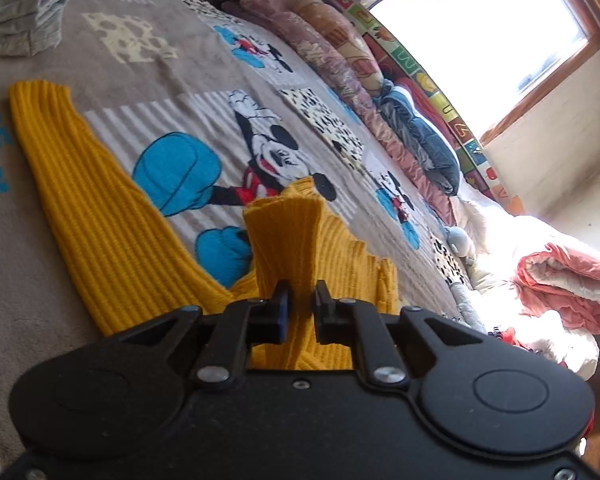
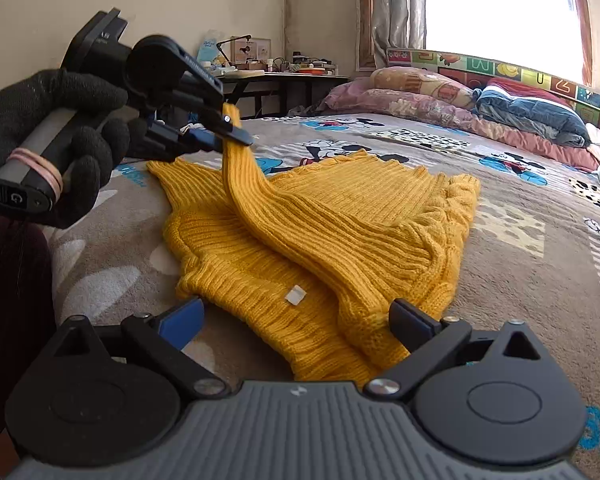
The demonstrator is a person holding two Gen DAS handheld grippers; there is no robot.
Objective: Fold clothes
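Observation:
A yellow ribbed knit sweater (image 2: 340,216) lies on the bed's cartoon-print blanket (image 2: 512,264). My left gripper (image 1: 300,304) is shut on the cuff of one sleeve (image 1: 288,232) and holds it lifted above the sweater; it shows in the right wrist view (image 2: 232,132), held by a black-gloved hand. The other sleeve (image 1: 80,184) lies flat on the blanket. My right gripper (image 2: 296,320) is open, its fingers either side of the sweater's near hem, with a small white label (image 2: 295,294) just ahead.
Pillows and folded bedding (image 2: 460,100) line the window side of the bed. A pink quilt (image 1: 568,284) lies at the bed's end. A grey garment (image 1: 16,20) lies on the blanket. A cluttered dark desk (image 2: 284,76) stands against the far wall.

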